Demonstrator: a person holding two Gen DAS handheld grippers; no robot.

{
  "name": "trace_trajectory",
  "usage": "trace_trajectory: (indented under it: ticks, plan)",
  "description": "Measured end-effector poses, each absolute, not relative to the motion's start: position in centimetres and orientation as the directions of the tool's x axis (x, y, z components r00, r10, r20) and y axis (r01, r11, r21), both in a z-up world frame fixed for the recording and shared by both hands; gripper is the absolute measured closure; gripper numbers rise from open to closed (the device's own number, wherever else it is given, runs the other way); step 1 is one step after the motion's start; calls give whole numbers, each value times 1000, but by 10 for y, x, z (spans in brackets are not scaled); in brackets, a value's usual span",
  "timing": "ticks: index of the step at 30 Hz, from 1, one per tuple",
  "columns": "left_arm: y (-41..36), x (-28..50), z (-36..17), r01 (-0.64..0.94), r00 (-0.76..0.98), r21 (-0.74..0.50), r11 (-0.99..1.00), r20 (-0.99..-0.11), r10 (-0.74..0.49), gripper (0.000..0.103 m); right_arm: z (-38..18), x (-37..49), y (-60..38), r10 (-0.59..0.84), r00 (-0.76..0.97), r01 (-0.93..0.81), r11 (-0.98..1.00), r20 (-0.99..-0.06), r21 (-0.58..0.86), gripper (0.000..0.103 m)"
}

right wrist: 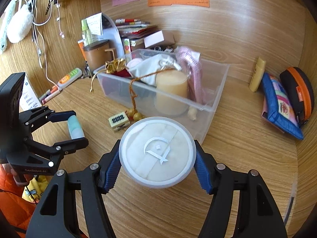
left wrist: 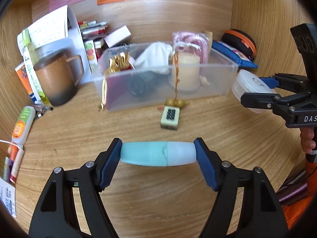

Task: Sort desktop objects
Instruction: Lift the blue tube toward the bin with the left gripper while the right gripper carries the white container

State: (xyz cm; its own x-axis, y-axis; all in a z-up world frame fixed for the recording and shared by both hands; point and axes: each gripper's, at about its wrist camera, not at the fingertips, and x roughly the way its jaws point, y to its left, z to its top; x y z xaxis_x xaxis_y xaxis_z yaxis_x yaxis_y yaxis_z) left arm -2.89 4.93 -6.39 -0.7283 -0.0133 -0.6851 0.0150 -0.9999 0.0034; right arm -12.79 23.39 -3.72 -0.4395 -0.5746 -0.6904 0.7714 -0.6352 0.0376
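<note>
**Two holds, one bin to fill**

The blue bottle (left wrist: 158, 153) lies crosswise in the left claw (left wrist: 158, 154), both pads clamped on its ends, lifted just above the table (left wrist: 178, 198). The round white jar (right wrist: 157, 151) sits clamped by its sides in the right claw (right wrist: 157, 154), close in front of the clear bin (left wrist: 227, 67). The bin already holds a candle (left wrist: 185, 71), a white pouch (left wrist: 156, 57) and a gold-topped bag (left wrist: 118, 61); a tasselled mahjong-tile charm (left wrist: 170, 117) trails out over its front wall. Probably both items go into the bin. To do it well, lift each clear of the rim, approach one claw at a time, aim for the free corner right of the candle, and avoid snagging the charm's cord.
</note>
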Motion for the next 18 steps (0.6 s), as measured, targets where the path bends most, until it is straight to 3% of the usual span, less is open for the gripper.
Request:
trace_trajectory:
  ticks: [18]
  plan:
    - [25, -44, -12, 64, -819, -25, -998, -573, -38, 30, 13, -144, 236, -586, -535, 747, -665, -609, -17, 41]
